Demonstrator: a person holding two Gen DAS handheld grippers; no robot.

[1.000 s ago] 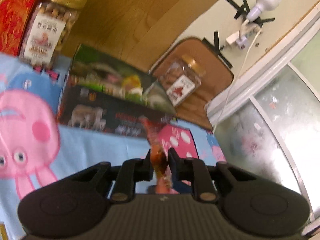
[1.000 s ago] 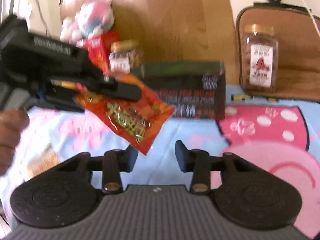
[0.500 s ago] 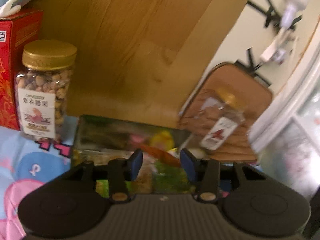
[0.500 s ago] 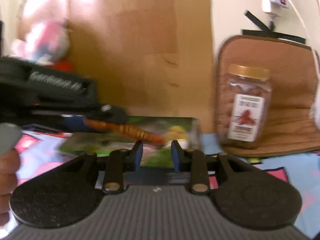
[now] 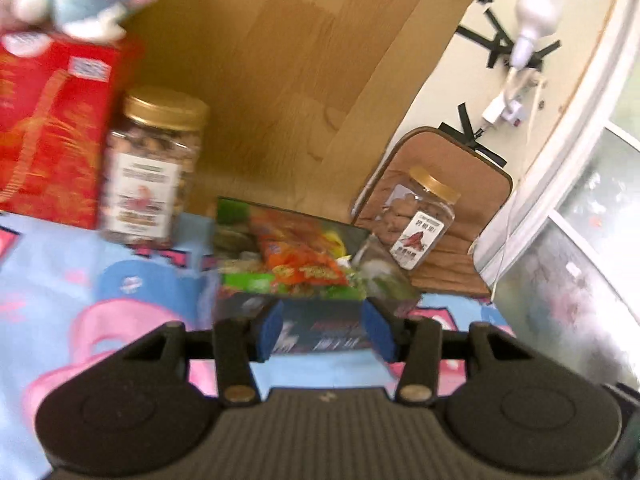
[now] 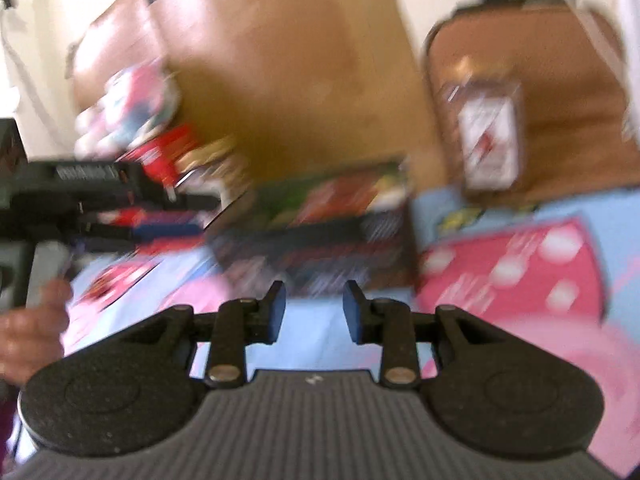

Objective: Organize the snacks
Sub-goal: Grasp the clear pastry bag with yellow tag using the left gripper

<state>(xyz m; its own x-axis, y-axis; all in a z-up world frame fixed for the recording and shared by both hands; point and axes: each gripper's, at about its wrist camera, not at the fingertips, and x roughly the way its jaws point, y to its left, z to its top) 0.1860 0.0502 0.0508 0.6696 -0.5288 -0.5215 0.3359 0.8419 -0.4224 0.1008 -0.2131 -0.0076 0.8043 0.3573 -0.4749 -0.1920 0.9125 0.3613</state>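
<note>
Orange snack packet (image 5: 302, 264) lay released on top of the dark box (image 5: 316, 308); both grippers stood empty.

Left gripper (image 5: 323, 330): jaws had just been opening, blue pads apart with nothing between them, held just short of the box on the blue-and-pink cartoon cloth (image 5: 132, 280). Right gripper (image 6: 313, 312): jaws had just been closing but stood parted, nothing between them, the cloth showing through the gap. Gold-lidded nut jar (image 5: 150, 168) stood left of the box, beside a red carton (image 5: 48, 128); a second jar (image 5: 422, 220) stood on a brown cushion (image 5: 472, 184) to the right. The right wrist view was heavily blurred; a hand (image 6: 30, 332) held the left tool at its left edge.
</note>
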